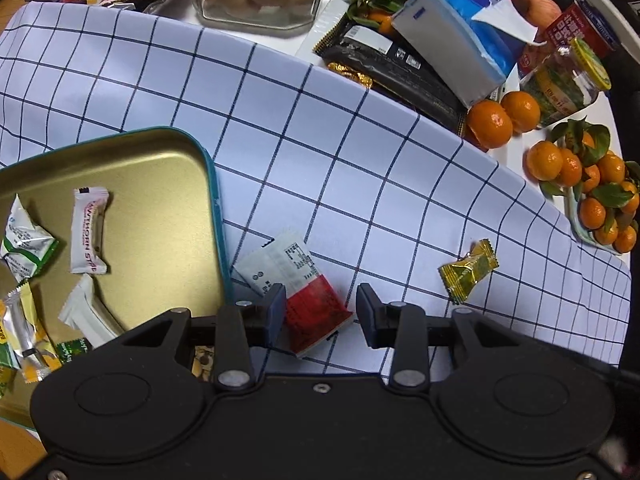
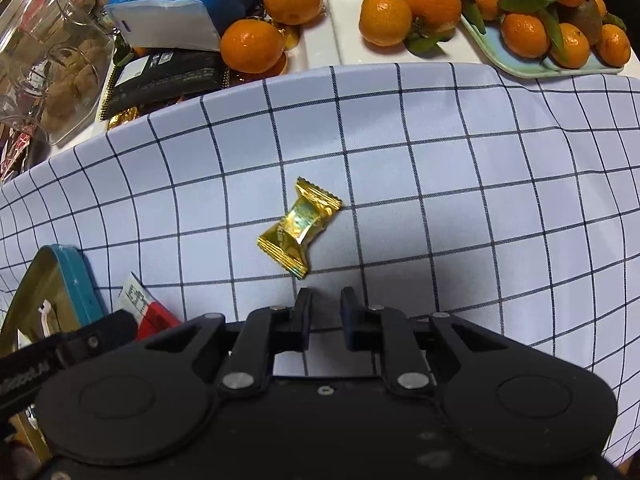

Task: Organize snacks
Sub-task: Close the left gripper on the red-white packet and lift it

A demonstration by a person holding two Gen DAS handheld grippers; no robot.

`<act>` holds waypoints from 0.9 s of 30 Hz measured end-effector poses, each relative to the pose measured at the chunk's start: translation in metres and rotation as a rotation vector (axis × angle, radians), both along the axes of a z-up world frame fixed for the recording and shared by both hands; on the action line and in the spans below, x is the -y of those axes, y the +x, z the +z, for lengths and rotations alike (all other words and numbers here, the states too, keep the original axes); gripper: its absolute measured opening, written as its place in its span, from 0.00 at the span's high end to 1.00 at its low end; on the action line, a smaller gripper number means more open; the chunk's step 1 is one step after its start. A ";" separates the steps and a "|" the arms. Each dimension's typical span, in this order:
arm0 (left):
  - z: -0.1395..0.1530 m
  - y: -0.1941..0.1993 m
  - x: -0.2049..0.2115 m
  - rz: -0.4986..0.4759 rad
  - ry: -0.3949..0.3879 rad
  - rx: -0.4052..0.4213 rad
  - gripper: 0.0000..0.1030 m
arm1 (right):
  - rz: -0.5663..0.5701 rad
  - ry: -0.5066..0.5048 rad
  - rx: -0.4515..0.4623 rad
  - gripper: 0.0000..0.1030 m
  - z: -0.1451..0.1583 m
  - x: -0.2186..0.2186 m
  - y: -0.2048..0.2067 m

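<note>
So the left gripper (image 1: 320, 300) hangs open over a red-and-white snack packet (image 1: 298, 280) beside the tin (image 1: 214, 200), right gripper (image 2: 326, 300) clenched empty near a gold candy (image 2: 300, 228).

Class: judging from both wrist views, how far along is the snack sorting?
Done: several wrapped snacks lie in the gold tin. In hand: nothing gripped; the left gripper straddles the red-and-white packet beside the tin, its pads apart from it. Left: that packet and the gold candy on the checked cloth, ahead of the empty right gripper.

Black claw (image 1: 320, 306), silver screws, blue-grey pads (image 1: 276, 312)
</note>
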State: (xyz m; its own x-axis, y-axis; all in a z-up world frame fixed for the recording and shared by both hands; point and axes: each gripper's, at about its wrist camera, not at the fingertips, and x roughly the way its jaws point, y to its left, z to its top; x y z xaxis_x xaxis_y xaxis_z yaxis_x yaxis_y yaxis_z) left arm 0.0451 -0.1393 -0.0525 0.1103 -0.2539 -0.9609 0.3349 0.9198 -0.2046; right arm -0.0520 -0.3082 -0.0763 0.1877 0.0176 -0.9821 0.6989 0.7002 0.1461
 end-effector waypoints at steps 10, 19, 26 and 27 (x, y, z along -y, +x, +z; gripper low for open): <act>-0.013 -0.010 0.019 0.022 0.122 0.096 0.45 | 0.004 0.031 0.016 0.82 0.007 0.011 -0.018; -0.008 -0.016 0.015 0.079 0.115 0.061 0.45 | -0.033 0.034 0.028 0.81 0.013 0.026 -0.028; -0.015 -0.008 0.010 0.119 0.133 0.057 0.41 | -0.031 0.027 0.030 0.80 0.013 0.021 -0.024; -0.015 -0.006 0.009 0.120 0.122 0.051 0.39 | -0.033 0.028 0.031 0.80 0.013 0.021 -0.024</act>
State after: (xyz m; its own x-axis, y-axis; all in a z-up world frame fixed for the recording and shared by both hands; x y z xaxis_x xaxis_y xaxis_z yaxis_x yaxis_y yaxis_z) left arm 0.0390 -0.1484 -0.0675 0.1821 -0.1175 -0.9762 0.2279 0.9708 -0.0743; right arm -0.0761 -0.3287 -0.0631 0.2189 0.0379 -0.9750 0.7163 0.6722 0.1869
